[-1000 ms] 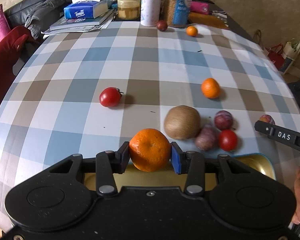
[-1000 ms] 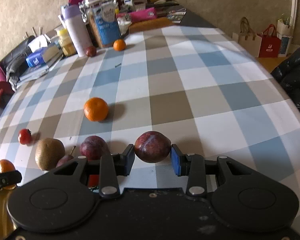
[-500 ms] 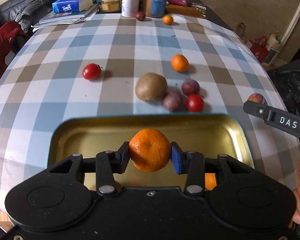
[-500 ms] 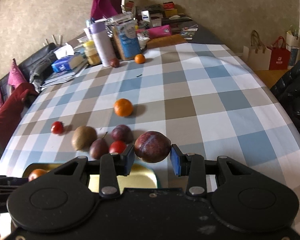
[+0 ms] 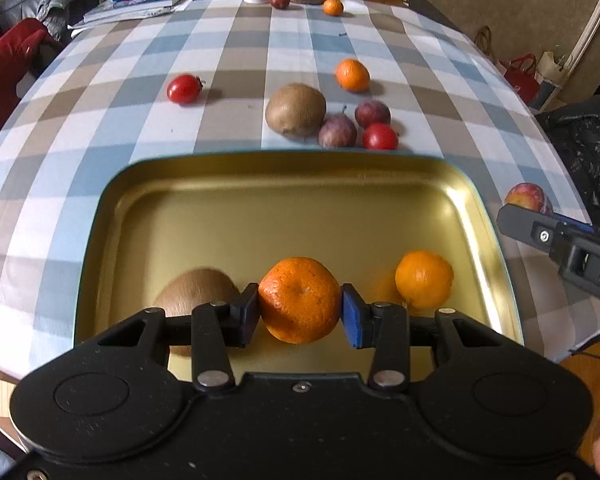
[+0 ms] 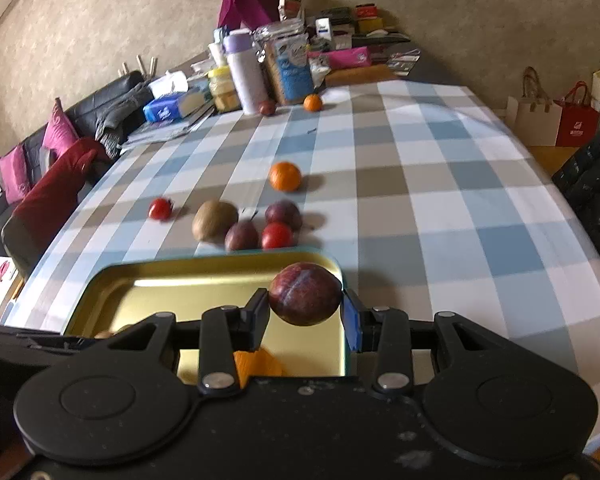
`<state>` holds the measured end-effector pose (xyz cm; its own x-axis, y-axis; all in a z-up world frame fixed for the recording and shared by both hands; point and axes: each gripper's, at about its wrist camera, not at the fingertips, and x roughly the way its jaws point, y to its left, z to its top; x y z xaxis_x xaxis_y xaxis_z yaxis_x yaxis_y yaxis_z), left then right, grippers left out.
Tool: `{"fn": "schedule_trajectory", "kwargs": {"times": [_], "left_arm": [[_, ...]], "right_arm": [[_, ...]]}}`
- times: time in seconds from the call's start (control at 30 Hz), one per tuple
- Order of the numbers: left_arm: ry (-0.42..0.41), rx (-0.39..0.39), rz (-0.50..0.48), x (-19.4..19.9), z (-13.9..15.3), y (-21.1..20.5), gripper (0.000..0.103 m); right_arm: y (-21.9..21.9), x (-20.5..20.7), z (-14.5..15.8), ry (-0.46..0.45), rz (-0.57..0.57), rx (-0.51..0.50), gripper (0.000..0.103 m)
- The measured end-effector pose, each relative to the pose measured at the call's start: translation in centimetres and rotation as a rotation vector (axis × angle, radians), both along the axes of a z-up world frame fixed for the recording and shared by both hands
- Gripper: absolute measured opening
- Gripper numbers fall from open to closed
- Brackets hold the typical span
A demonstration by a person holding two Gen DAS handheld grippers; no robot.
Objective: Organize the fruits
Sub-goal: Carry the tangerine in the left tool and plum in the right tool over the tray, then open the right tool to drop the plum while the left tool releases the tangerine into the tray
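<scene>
My left gripper [image 5: 300,306] is shut on a mandarin [image 5: 299,300] and holds it over the near part of a gold metal tray [image 5: 260,208]. In the tray lie a kiwi [image 5: 196,290] and an orange [image 5: 424,279]. My right gripper [image 6: 305,312] is shut on a dark red plum [image 6: 304,299] and holds it over the tray's right rim [image 6: 343,344]; the plum also shows in the left wrist view [image 5: 527,198]. Beyond the tray lie a kiwi [image 5: 296,109], two plums [image 5: 337,132] [image 5: 372,113], two tomatoes [image 5: 379,137] [image 5: 184,88] and a mandarin [image 5: 352,75].
The table has a checked cloth [image 5: 100,128]. At its far end stand a bottle [image 6: 246,76], jars, boxes and books, with a small plum [image 6: 267,108] and a small mandarin [image 6: 313,103] in front. A sofa with red cushions [image 6: 48,184] is on the left.
Both grippers have pulled back toward the near table edge with their fruit. The tray has come into full view under them, with its kiwi and orange now showing.
</scene>
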<state>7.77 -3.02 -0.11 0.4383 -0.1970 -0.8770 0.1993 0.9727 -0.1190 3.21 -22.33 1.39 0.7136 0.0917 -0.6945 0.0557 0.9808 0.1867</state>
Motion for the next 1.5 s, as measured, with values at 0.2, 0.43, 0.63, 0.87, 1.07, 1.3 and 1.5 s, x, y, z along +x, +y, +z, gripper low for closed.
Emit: {"fn": "schedule_trajectory", "kwargs": {"times": [0.2,0.43,0.63,0.87,1.07,1.3,1.5], "left_arm": [[0.001,0.008,-0.001,-1.2,-0.4,-0.1,0.051],[-0.017,0.022,0.001,-2.3,-0.6,-0.1,0.051],[-0.006,0.018,0.010,-2.8,-0.9,0.4,0.051],[-0.038,0.004,0.017,-3.0,-0.3,1.0,0.053],[-0.017,0.005,0.029,-2.7,-0.7,1.2,0.054],[-0.008,-0.010,0.037,-2.6,-0.8,1.5,0.054],[-0.053,0.012,0.039,-2.7,-0.2,1.5,0.054]], "right_arm": [[0.8,-1.9,-0.6,0.020,0.028,-0.024,0.039],[1.4,-3.6,-0.7,0.020,0.063,-0.044,0.039],[2.1,-4.4,-0.9,0.026,0.086,-0.057,0.039],[2.3,-4.2,-1.0,0.038,0.098,-0.045,0.041],[2.7,-4.3,-0.7,0.011,0.102,-0.069,0.040],[2.7,-3.5,-1.4,0.045,0.099,-0.063,0.040],[2.6,-2.9,-1.6,0.059,0.088,-0.063,0.040]]}}
